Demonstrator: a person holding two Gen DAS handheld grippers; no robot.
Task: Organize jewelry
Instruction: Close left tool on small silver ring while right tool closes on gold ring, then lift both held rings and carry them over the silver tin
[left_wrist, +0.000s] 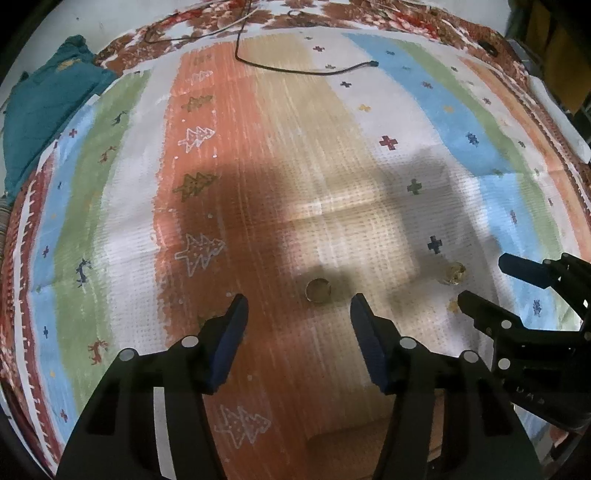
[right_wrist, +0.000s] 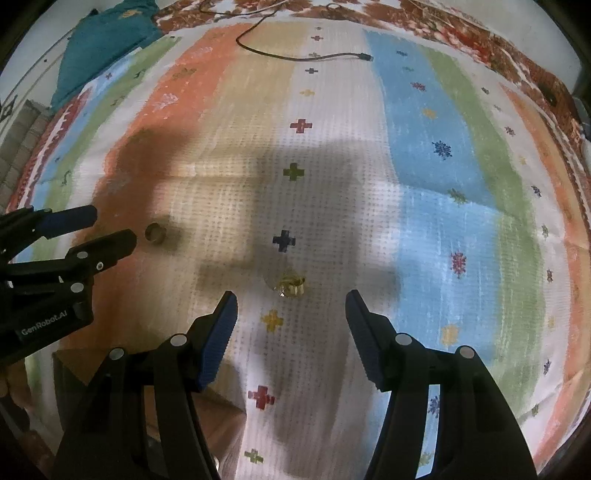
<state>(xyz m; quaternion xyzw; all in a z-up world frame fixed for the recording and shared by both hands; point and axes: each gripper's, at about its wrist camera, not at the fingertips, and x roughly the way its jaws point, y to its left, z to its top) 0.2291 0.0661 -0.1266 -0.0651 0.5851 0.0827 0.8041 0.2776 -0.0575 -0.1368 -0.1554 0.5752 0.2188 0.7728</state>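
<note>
A gold band ring (left_wrist: 318, 290) lies on the striped cloth just ahead of my left gripper (left_wrist: 299, 308), which is open and empty with its fingers either side of it. The ring also shows in the right wrist view (right_wrist: 155, 232), beside the left gripper (right_wrist: 110, 229). A small gold jewel in a clear wrapper (right_wrist: 290, 283) lies just ahead of my right gripper (right_wrist: 291, 306), which is open and empty. The jewel also shows in the left wrist view (left_wrist: 453, 273), between the right gripper's fingers (left_wrist: 484, 284).
A colourful striped cloth (left_wrist: 258, 147) covers the surface. A black cable (left_wrist: 306, 70) lies at the far side. A teal fabric bundle (left_wrist: 44, 107) sits at the far left. A brown box corner (right_wrist: 85, 365) shows low on the left in the right wrist view.
</note>
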